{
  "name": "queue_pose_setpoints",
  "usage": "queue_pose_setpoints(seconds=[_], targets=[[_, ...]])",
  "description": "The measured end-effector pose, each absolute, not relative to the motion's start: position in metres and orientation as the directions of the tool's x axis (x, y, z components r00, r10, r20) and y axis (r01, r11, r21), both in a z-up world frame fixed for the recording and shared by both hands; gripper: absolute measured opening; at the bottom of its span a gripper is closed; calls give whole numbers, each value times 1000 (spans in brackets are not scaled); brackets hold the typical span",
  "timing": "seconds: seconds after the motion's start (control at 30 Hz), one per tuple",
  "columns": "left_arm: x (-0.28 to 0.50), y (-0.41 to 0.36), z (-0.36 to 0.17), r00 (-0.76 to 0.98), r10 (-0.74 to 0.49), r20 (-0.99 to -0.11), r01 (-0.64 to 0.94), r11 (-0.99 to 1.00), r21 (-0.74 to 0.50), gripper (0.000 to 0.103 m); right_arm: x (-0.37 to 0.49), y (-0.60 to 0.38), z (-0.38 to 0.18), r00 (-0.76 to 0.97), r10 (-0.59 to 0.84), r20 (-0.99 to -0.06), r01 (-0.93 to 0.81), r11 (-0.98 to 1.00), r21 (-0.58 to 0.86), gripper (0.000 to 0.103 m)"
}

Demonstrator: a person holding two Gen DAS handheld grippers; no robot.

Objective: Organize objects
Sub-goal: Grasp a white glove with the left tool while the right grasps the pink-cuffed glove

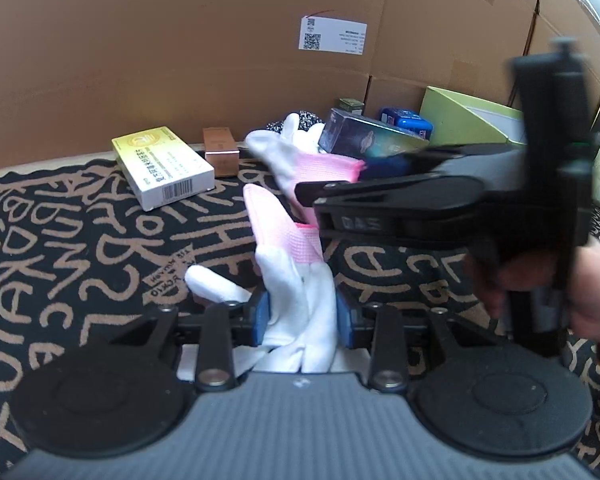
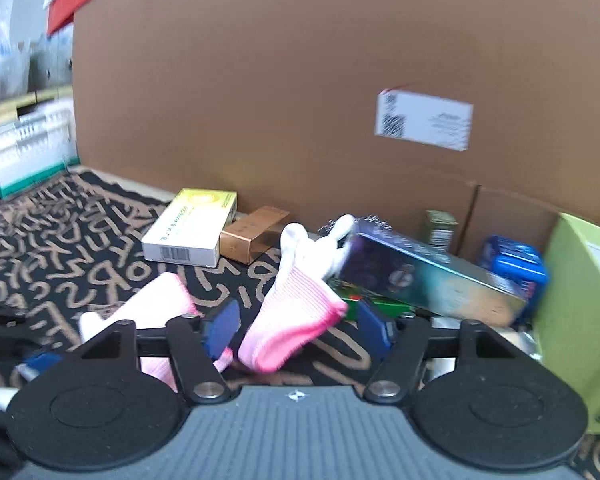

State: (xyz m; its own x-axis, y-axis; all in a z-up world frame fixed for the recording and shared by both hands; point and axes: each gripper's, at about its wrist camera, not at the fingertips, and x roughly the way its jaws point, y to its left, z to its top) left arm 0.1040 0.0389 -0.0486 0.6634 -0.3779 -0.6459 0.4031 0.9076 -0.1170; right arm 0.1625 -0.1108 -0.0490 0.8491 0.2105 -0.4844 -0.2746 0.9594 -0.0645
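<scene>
Gloves: two, white with pink cuffs.
Left gripper (image 1: pixel 301 316): fingers clenching on near glove (image 1: pixel 296 280).
Right gripper (image 2: pixel 298 328): fingers spreading around far glove (image 2: pixel 296 308) cuff, released.
Left view only: right-hand device shown.

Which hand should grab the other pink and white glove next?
Right. The right hand-held gripper is open, with the far glove's pink cuff between its fingers. The left hand-held gripper is already shut on the near glove.
</scene>
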Motion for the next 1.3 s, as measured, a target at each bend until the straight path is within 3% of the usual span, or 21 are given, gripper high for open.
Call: queue_pose_setpoints(seconds=[0.03, 0.07, 0.3, 0.5, 0.53, 0.63, 0.7, 0.83, 1.0, 1.2, 1.23, 1.3], targets=[[104, 39, -49, 664, -379, -644, 405, 907, -116, 33, 168, -109, -52, 841, 208, -500, -277, 959, -67, 32], [103, 39, -49, 665, -381, -642, 408, 906, -115, 33, 171, -109, -53, 831, 209, -516, -277, 959, -58, 15], [103, 39, -49, 666, -387, -638, 407, 905, -123, 33, 113, -150, -30, 856, 279, -435, -261, 960, 101, 14], [98, 36, -47, 656, -394, -644, 418, 900, -126, 34, 62, -193, -38, 772, 325, -547, -236, 945, 228, 16], [98, 35, -47, 656, -390, -645, 419, 900, -118, 37, 58, -193, -41, 757, 319, -570, -246, 948, 204, 24], [100, 31, -46, 649, -393, -652, 423, 898, -121, 45, 46, -185, -45, 791, 254, -556, -246, 965, 90, 64], [100, 28, -45, 649, -390, -653, 424, 898, -116, 48, 45, -182, -42, 820, 246, -517, -249, 966, 64, 67], [103, 23, -46, 651, -377, -659, 416, 903, -107, 51, 58, -173, -40, 838, 220, -500, -233, 972, 37, 66], [106, 15, -47, 651, -367, -664, 422, 902, -84, 46, 76, -158, -48, 844, 164, -510, -243, 966, -92, 63], [106, 11, -52, 666, -349, -659, 423, 905, -51, 45, 94, -153, -57, 809, 184, -558, -269, 960, -74, 30], [106, 10, -51, 672, -335, -661, 416, 909, -37, 38, 93, -153, -56, 805, 195, -560, -278, 958, -67, 21], [105, 11, -50, 677, -318, -663, 406, 914, -24, 28, 90, -153, -55, 798, 217, -563, -290, 956, -42, 13]])
